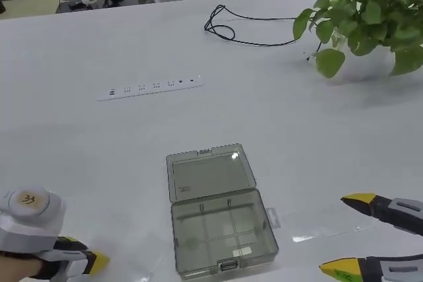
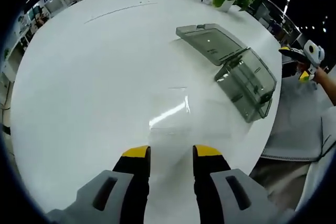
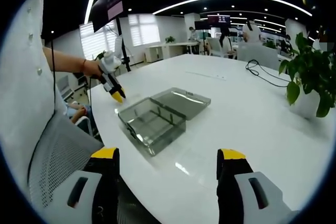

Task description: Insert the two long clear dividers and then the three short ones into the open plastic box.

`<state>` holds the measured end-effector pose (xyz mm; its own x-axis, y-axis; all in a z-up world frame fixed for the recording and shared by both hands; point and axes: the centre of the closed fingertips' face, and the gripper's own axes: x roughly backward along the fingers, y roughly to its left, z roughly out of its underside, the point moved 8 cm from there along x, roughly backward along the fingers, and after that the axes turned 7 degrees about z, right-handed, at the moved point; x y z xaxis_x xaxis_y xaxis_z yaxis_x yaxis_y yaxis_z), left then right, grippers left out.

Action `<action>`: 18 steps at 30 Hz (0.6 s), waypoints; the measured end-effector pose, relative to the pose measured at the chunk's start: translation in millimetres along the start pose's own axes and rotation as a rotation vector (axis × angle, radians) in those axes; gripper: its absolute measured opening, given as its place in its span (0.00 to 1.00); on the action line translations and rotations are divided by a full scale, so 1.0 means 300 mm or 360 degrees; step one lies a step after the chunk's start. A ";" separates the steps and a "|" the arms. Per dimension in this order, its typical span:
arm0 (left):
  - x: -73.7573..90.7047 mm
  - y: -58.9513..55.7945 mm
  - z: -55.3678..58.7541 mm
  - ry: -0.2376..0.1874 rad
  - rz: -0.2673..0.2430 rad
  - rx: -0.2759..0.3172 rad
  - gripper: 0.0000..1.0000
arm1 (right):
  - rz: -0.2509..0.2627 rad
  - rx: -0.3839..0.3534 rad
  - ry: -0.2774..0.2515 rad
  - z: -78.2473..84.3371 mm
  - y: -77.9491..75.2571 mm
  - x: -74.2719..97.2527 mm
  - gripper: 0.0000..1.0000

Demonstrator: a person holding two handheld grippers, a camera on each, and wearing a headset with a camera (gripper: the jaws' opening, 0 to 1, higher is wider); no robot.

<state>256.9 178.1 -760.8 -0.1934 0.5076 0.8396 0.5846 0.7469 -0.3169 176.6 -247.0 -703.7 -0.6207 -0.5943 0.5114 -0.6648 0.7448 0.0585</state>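
The open smoky plastic box (image 1: 223, 234) sits near the table's front edge, its lid (image 1: 210, 173) laid back flat. Thin partition lines cross its inside. A clear divider (image 1: 324, 229) lies flat on the table right of the box, between the wide-apart jaws of my open right gripper (image 1: 350, 234). Left of the box is my left gripper (image 1: 92, 262). In the left gripper view the left gripper (image 2: 172, 153) is open and holds nothing, with clear dividers (image 2: 170, 113) lying just ahead and the box (image 2: 247, 83) beyond. The right gripper (image 3: 168, 154) faces the box (image 3: 152, 121).
A white power strip (image 1: 151, 88) lies mid-table, a black cable (image 1: 228, 30) coils at the back, and a potted plant (image 1: 370, 11) stands at the back right. White chairs line the far edge. The near table edge is close to both grippers.
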 end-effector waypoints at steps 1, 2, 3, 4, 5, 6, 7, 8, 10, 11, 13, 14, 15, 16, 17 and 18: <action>0.004 -0.004 -0.001 -0.0018 0.0007 0.0004 0.30 | -0.0001 0.0000 -0.0004 -0.007 0.003 0.000 0.76; 0.007 -0.009 -0.003 -0.0038 0.0015 0.0015 0.30 | -0.0002 -0.0003 -0.0013 -0.016 0.006 -0.001 0.76; 0.012 -0.016 -0.004 -0.0064 0.0025 0.0030 0.30 | -0.0003 -0.0005 -0.0018 -0.022 0.009 -0.002 0.76; 0.015 -0.019 -0.005 -0.0079 0.0031 0.0037 0.30 | -0.0003 -0.0005 -0.0023 -0.031 0.011 -0.003 0.76; 0.020 -0.027 -0.007 -0.0102 0.0040 0.0044 0.30 | -0.0004 -0.0005 -0.0025 -0.034 0.011 -0.004 0.76; 0.024 -0.033 -0.007 -0.0116 0.0046 0.0050 0.30 | -0.0006 -0.0005 -0.0033 -0.044 0.014 -0.005 0.75; 0.028 -0.041 -0.008 -0.0139 0.0059 0.0057 0.30 | -0.0008 -0.0007 -0.0036 -0.049 0.014 -0.006 0.75; 0.031 -0.049 -0.010 -0.0161 0.0071 0.0066 0.30 | -0.0010 -0.0007 -0.0038 -0.055 0.016 -0.007 0.75; 0.037 -0.064 -0.014 -0.0206 0.0093 0.0092 0.30 | -0.0008 0.0006 -0.0051 -0.075 0.018 -0.008 0.73; 0.040 -0.071 -0.017 -0.0228 0.0101 0.0096 0.30 | 0.0000 0.0011 -0.0058 -0.083 0.016 -0.007 0.71; 0.050 -0.094 -0.029 -0.0299 0.0130 0.0119 0.30 | 0.0012 0.0000 -0.0100 -0.109 0.012 -0.005 0.70; 0.055 -0.106 -0.035 -0.0332 0.0146 0.0130 0.30 | 0.0015 -0.0007 -0.0116 -0.122 0.013 -0.005 0.70; 0.057 -0.114 -0.038 -0.0353 0.0155 0.0132 0.30 | 0.0019 -0.0015 -0.0139 -0.137 0.009 -0.004 0.70; 0.059 -0.123 -0.042 -0.0373 0.0166 0.0130 0.30 | 0.0022 -0.0017 -0.0150 -0.148 0.009 -0.004 0.70; 0.063 -0.136 -0.048 -0.0409 0.0181 0.0128 0.30 | 0.0027 -0.0019 -0.0163 -0.165 0.009 -0.006 0.69; 0.063 -0.141 -0.050 -0.0419 0.0187 0.0132 0.30 | 0.0030 -0.0021 -0.0166 -0.171 0.010 -0.006 0.68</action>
<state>240.4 149.7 -724.9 -0.3323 0.6784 0.6552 0.5506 0.7036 -0.4492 197.0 -228.1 -660.6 -0.6733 -0.6082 0.4205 -0.6476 0.7595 0.0614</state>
